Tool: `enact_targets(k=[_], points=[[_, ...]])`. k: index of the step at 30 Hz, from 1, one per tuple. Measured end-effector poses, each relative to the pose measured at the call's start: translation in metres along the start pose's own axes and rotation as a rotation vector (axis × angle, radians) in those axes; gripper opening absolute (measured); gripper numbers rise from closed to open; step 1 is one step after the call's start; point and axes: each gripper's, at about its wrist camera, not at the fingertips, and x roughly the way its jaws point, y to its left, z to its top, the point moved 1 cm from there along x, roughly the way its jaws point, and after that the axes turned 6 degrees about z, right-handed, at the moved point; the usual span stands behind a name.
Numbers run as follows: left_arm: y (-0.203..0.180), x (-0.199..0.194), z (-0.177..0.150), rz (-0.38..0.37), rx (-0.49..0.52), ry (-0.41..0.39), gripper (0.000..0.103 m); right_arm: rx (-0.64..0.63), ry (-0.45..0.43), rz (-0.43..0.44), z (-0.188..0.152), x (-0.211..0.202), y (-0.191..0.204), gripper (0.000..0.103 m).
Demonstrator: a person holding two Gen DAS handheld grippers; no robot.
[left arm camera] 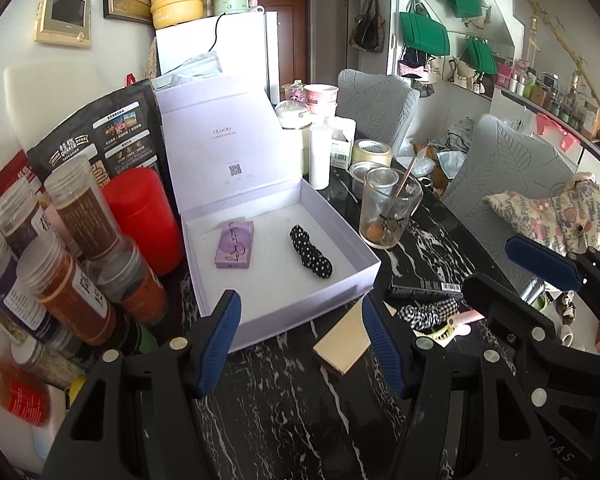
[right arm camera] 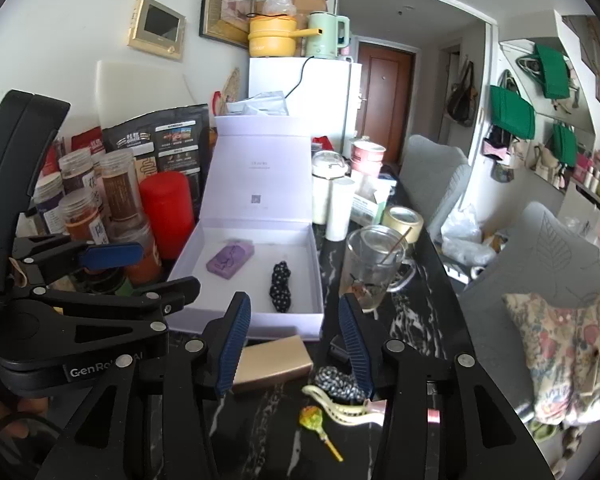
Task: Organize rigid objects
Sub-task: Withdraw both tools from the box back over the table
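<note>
Nearest, left gripper (left arm camera: 300, 336) hangs spread and empty before the open lavender box (left arm camera: 364, 276), while right gripper (right arm camera: 294, 344), spread, straddles the tan block (right arm camera: 274, 362) just outside it; closing askew could shove that block into the box wall.

Partly hidden items
Right tongs (right arm camera: 296, 344) cover part of the black-and-white checked fabric scrunchie (right arm camera: 334, 386); lid print on the pale lilac cardboard box (left arm camera: 236, 136) is unreadably small.

Both tongs (left arm camera: 300, 344) (right arm camera: 294, 344) seemingly apart, empty.
</note>
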Motion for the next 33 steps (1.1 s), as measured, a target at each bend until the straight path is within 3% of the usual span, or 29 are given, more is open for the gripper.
enact_targets(k=[11,14,21,33], points=[[-0.001,-0.001,-0.033,0.005,0.002,0.026,0.063,0.01,0.019,0.002,-0.028,-0.011,0.01,0.049],[-0.001,0.003,-0.043,0.004,0.001,0.043,0.063,0.014,0.024,0.004,-0.037,-0.013,0.011,0.054],[-0.007,0.016,-0.065,-0.053,-0.004,0.092,0.063,0.046,0.058,0.017,-0.061,-0.008,0.005,0.054],[-0.027,0.047,-0.083,-0.09,0.014,0.125,0.063,0.101,0.125,0.008,-0.104,0.01,-0.019,0.055]])
